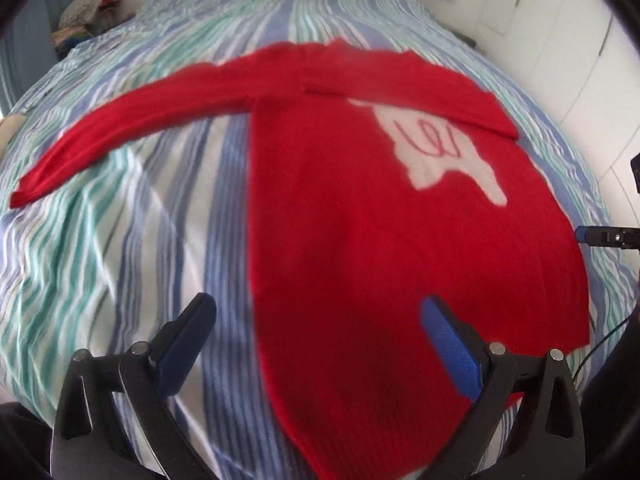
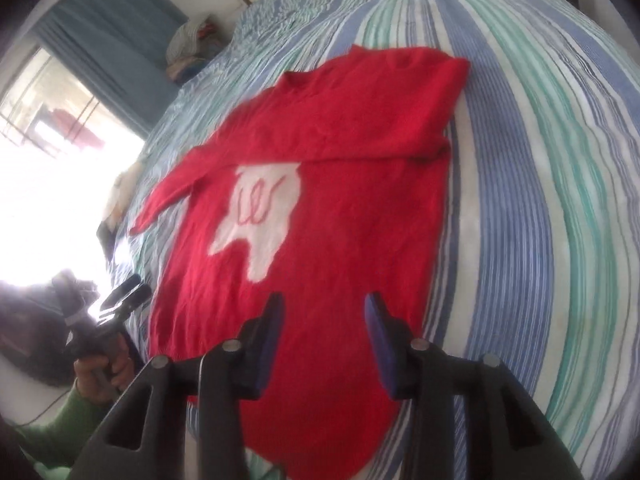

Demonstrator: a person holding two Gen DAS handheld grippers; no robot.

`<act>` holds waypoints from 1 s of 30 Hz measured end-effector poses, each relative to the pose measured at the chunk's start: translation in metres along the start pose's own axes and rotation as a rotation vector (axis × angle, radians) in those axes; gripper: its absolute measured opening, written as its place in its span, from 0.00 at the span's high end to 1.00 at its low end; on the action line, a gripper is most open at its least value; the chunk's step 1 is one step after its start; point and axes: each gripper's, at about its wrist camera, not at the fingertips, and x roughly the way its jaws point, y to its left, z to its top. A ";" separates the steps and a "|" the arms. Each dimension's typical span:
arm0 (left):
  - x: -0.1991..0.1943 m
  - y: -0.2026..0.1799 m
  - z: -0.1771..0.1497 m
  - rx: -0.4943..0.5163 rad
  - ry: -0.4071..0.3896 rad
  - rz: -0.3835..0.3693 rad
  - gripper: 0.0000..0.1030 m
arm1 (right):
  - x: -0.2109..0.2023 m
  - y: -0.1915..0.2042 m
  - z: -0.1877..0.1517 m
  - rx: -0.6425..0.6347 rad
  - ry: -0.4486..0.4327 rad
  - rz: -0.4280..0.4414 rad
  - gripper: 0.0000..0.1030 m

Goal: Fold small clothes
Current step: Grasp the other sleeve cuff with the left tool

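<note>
A red sweater [image 1: 360, 240] with a white patch [image 1: 444, 152] lies flat, front up, on the striped bed. One sleeve [image 1: 120, 128] stretches out to the left. The other sleeve [image 2: 360, 136] is folded across the chest. My left gripper [image 1: 316, 304] hovers over the sweater's lower left edge, jaws wide apart and empty. My right gripper [image 2: 324, 300] hangs above the hem area with its jaws apart and nothing between them. In the right wrist view the left gripper [image 2: 132, 286] shows at the left, held by a hand with a green sleeve [image 2: 76, 412].
The bed's striped blue, green and white cover [image 1: 120, 260] spreads around the sweater. A pile of clothes [image 2: 192, 40] sits at the far corner by a blue curtain [image 2: 104, 28] and bright window. White cupboard doors [image 1: 580, 60] stand past the bed's right side.
</note>
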 end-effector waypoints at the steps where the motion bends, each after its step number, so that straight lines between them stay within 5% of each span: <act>1: 0.008 -0.011 -0.005 0.045 0.043 0.007 0.01 | 0.003 0.003 -0.019 0.000 0.032 0.007 0.53; 4: -0.001 -0.029 -0.008 0.116 0.025 0.039 0.01 | 0.026 -0.004 -0.080 0.030 0.166 -0.085 0.53; 9: -0.045 0.012 0.026 -0.025 -0.064 -0.048 0.01 | -0.004 0.019 -0.121 -0.001 -0.001 -0.178 0.51; 13: -0.066 0.083 0.071 -0.157 -0.136 0.040 0.01 | -0.019 0.032 -0.127 -0.023 -0.122 -0.188 0.48; 16: -0.056 0.162 0.090 -0.298 -0.103 0.103 0.01 | -0.017 0.039 -0.126 -0.049 -0.153 -0.190 0.48; 19: -0.039 0.239 0.075 -0.507 -0.051 0.200 0.01 | -0.009 0.046 -0.124 -0.065 -0.166 -0.169 0.48; 22: -0.025 0.287 0.051 -0.667 -0.023 0.197 0.02 | -0.001 0.053 -0.128 -0.081 -0.156 -0.155 0.48; 30: 0.002 0.345 0.034 -0.942 -0.128 0.189 0.09 | 0.012 0.064 -0.131 -0.135 -0.122 -0.146 0.48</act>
